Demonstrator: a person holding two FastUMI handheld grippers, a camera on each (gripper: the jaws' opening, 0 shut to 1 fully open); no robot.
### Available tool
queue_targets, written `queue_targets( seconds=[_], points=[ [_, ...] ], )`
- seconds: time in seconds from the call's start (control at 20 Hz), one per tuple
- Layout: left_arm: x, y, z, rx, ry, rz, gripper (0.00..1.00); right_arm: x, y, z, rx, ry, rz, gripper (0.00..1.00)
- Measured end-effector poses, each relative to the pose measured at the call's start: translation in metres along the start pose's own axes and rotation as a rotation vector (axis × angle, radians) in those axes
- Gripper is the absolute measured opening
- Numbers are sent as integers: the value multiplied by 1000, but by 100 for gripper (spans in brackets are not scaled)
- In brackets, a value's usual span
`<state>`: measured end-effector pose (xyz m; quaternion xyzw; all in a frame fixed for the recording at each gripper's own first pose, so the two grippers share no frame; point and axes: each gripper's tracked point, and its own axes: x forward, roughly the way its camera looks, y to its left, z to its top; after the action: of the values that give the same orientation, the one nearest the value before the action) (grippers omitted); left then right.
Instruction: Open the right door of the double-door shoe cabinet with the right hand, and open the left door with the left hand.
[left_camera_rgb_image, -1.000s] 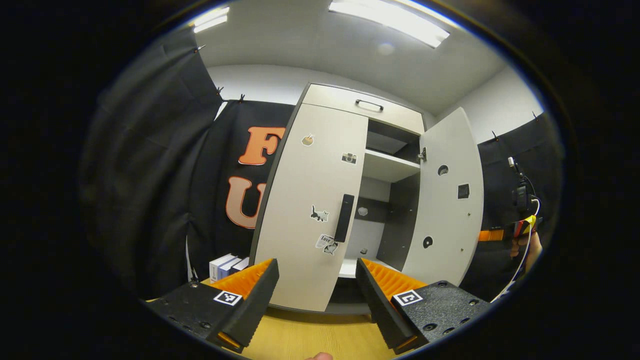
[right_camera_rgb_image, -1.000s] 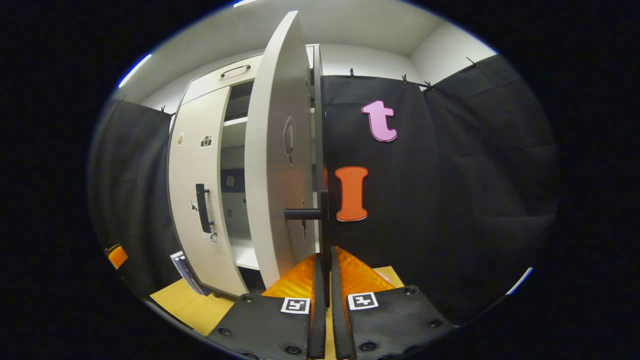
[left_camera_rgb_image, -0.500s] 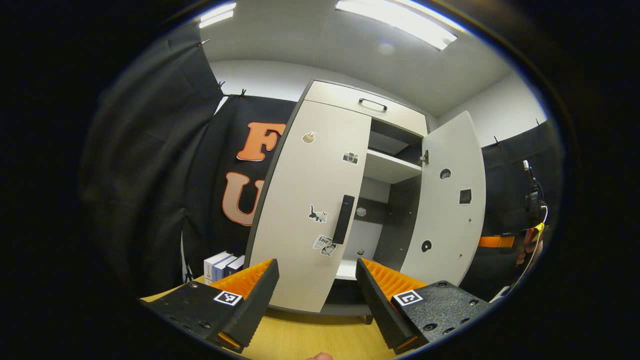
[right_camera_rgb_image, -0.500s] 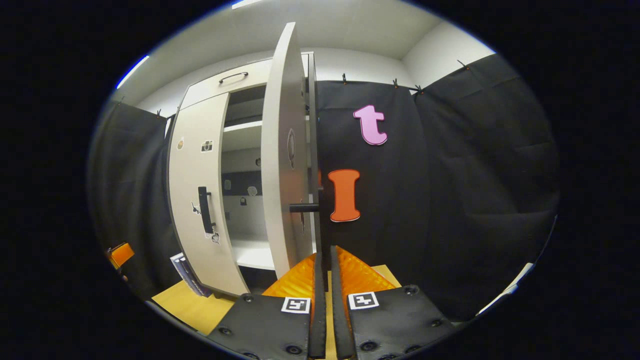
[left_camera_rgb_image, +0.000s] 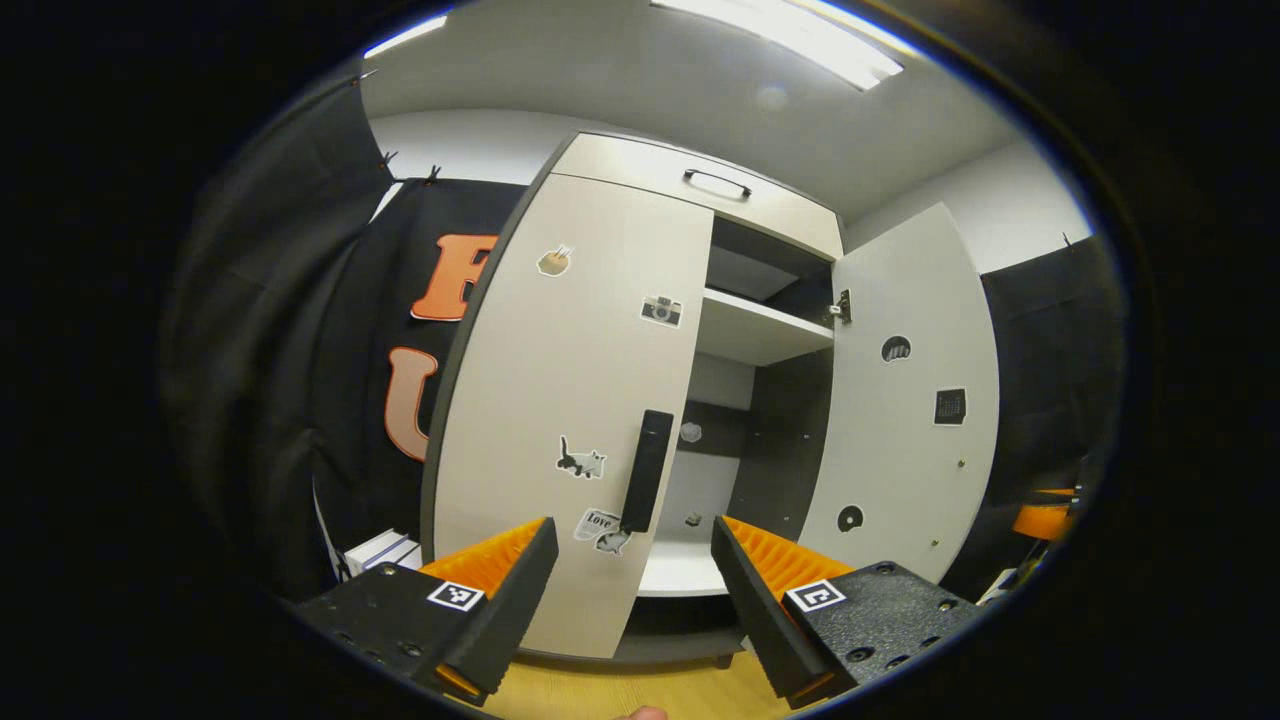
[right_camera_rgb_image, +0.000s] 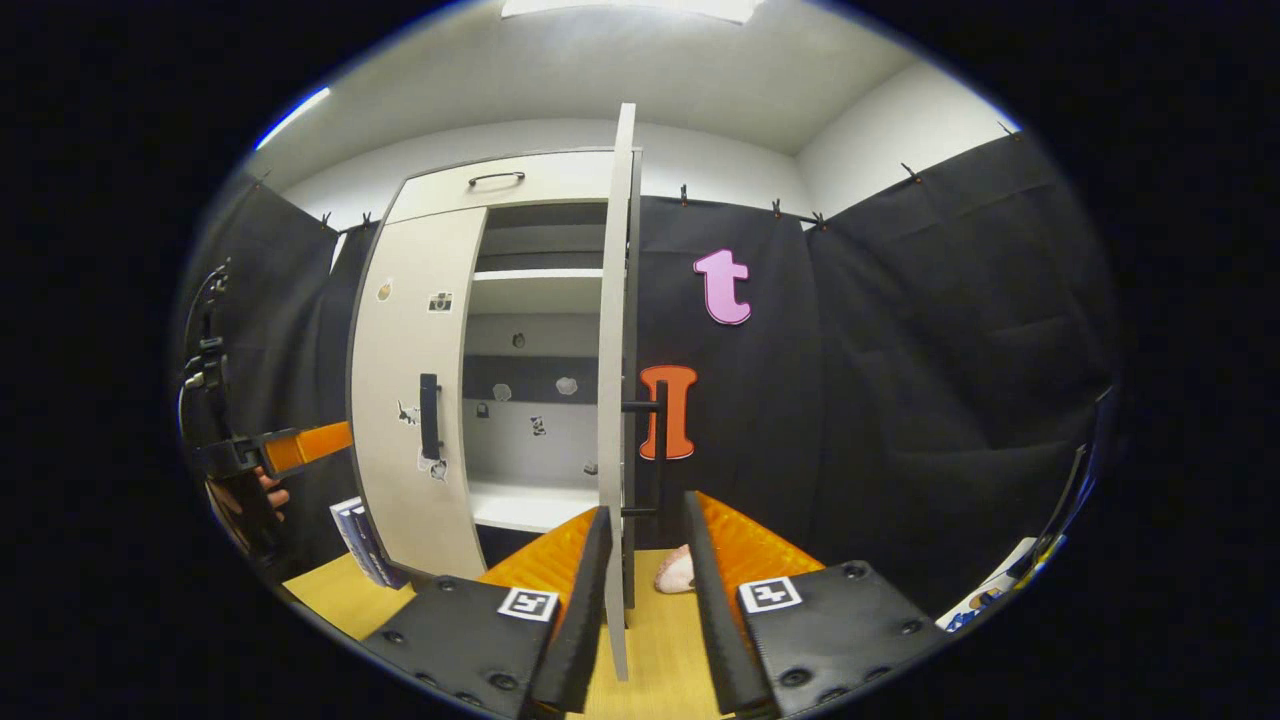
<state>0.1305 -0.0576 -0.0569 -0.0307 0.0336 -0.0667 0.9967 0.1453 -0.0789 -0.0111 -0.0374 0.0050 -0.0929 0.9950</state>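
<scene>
A yellow wood-grain tabletop (right_camera_rgb_image: 660, 640) is carrying the pale double-door shoe cabinet (right_camera_rgb_image: 415, 400), upright books (right_camera_rgb_image: 362, 545) leaning at its left, and a small pinkish object (right_camera_rgb_image: 677, 572) lying near the right.

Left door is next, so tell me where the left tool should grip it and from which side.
Grip the black vertical handle at the left door's free inner edge. Come straight from the front with the open left tool, one finger to each side of the bar, since it stands upright and proud of the closed panel.
</scene>
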Motion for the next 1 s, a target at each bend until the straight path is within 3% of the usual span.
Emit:
queue_targets(
  seconds=[0.05,0.2,0.3,0.4,0.45,0.5,0.6,0.8,0.85,1.0],
  points=[
    [12,-3,3,24,-9,-5,94,-3,0,-1,6,8,-6,77],
    [51,-15,9,60,-10,-28,94,-10,8,-7,76,33,10,98],
    [81,-14,9,87,-4,-25,95,-12,11,-12,125,57,18,94],
    [108,-8,3,121,12,3,94,-14,10,-14,148,69,12,98],
    [123,-6,-5,140,34,14,94,-14,6,-16,147,73,1,94],
    [134,-3,-14,159,54,26,91,-14,3,-16,145,72,-12,99],
    [151,3,-29,186,86,49,94,-12,0,-18,139,77,-21,98],
    [160,6,-41,176,95,73,95,-16,-3,-22,120,92,-15,98],
    [163,7,-40,177,93,76,90,-16,-5,-23,113,94,-21,88],
    [163,13,-39,183,93,102,92,-15,-6,-24,119,98,-28,88]
  ],
)
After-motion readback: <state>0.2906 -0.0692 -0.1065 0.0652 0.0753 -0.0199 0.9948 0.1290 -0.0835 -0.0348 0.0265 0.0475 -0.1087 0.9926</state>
